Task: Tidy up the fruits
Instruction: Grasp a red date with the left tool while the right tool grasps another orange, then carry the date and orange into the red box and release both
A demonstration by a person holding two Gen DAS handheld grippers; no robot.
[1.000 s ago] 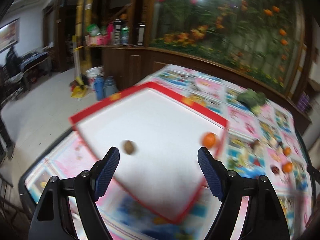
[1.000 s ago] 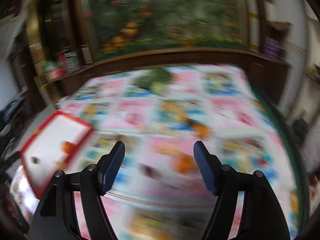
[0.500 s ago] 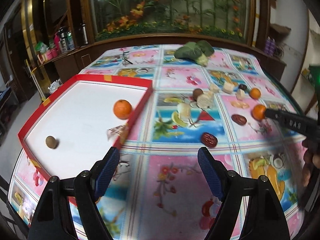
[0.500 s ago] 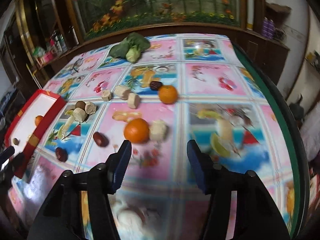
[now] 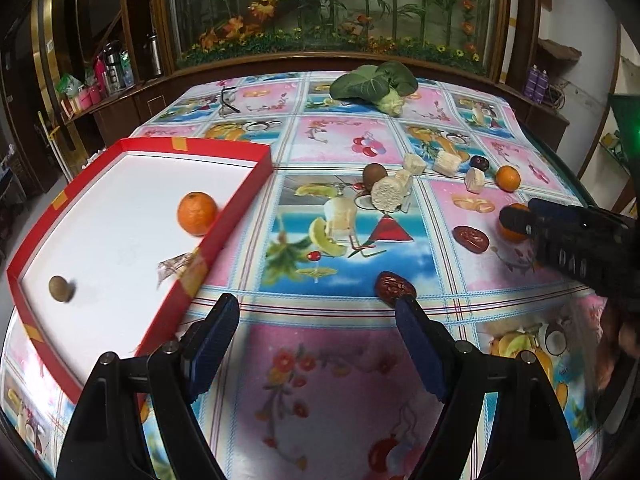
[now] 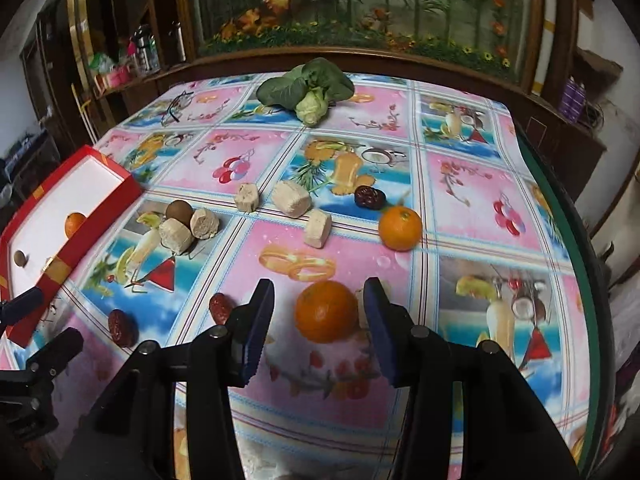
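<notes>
Right gripper (image 6: 320,312) is seen lowered over the patterned tablecloth (image 6: 460,208), jaws on either side of an orange (image 6: 326,311). The jaws have just been closing, with the orange between them; the right pad looks at or almost at the fruit, a gap is seen on the left side, so no pinch is shown. A pale chunk (image 6: 362,308) is partly hidden just right of that orange.

Left gripper (image 5: 318,344) is held spread wide, nothing between its pads, over the near part of the cloth just right of the red tray (image 5: 240,196). A red date (image 5: 394,286) lies just beyond its right fingertip.

In the tray at the left: one orange (image 5: 197,214) near the right wall, one small brown fruit (image 5: 60,288) near the left corner.

Loose on the cloth, mid-table: a second orange (image 6: 400,227), a dark date (image 6: 370,197), several pale cut chunks (image 6: 292,199), a brown round fruit (image 6: 179,211), two more dates (image 6: 120,327) nearer left. A leafy green vegetable (image 6: 308,90) lies at the far side. Glasses (image 5: 227,100) lie far left.
</notes>
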